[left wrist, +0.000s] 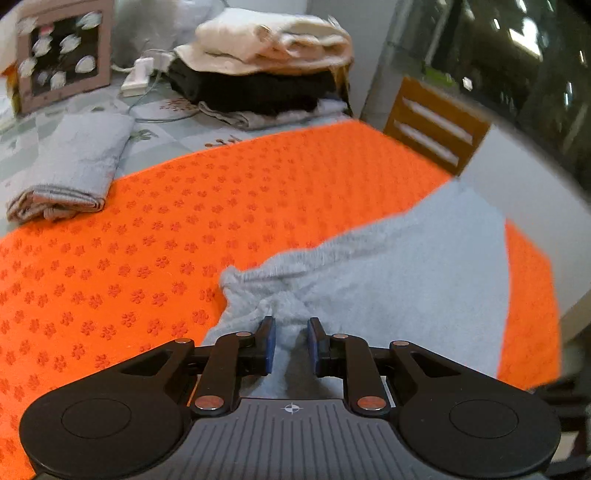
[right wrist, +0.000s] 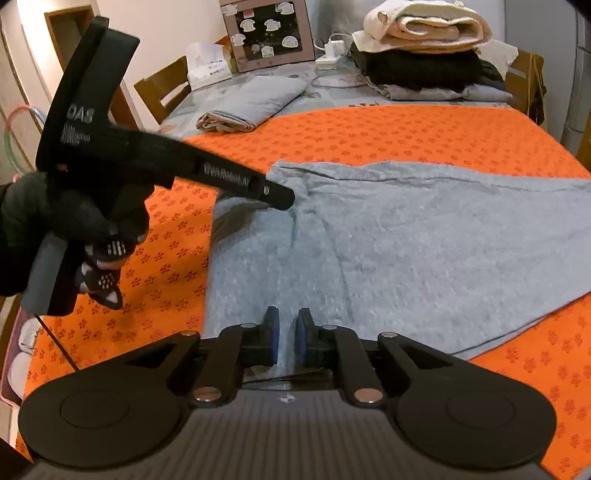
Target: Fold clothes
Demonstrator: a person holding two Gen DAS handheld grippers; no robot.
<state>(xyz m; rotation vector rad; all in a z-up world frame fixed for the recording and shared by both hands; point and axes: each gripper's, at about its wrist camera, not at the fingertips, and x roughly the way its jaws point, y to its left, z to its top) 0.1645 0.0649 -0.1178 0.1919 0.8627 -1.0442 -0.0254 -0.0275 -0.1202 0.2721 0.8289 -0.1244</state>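
A light grey garment [left wrist: 406,277] [right wrist: 406,240] lies spread over an orange flower-print mat [left wrist: 166,221] [right wrist: 369,133]. My left gripper [left wrist: 292,332] hangs over the garment's bunched left corner. Its blue pads stand a little apart, with a ridge of cloth in the gap and no clear pinch. The right wrist view shows that left gripper [right wrist: 280,199] from the side, held by a gloved hand [right wrist: 74,218], with its tip down on the wrinkled corner. My right gripper [right wrist: 287,325] is at the garment's near edge. Its pads are slightly apart, and flat cloth shows between them.
A folded grey cloth [left wrist: 74,170] [right wrist: 251,103] lies beyond the mat. Behind it are a stack of cream, black and grey clothes [left wrist: 266,62] [right wrist: 424,48], a sticker-covered box [left wrist: 62,55] [right wrist: 269,33] and a white power strip [left wrist: 138,75]. Wooden chairs [left wrist: 436,125] [right wrist: 166,88] flank the table.
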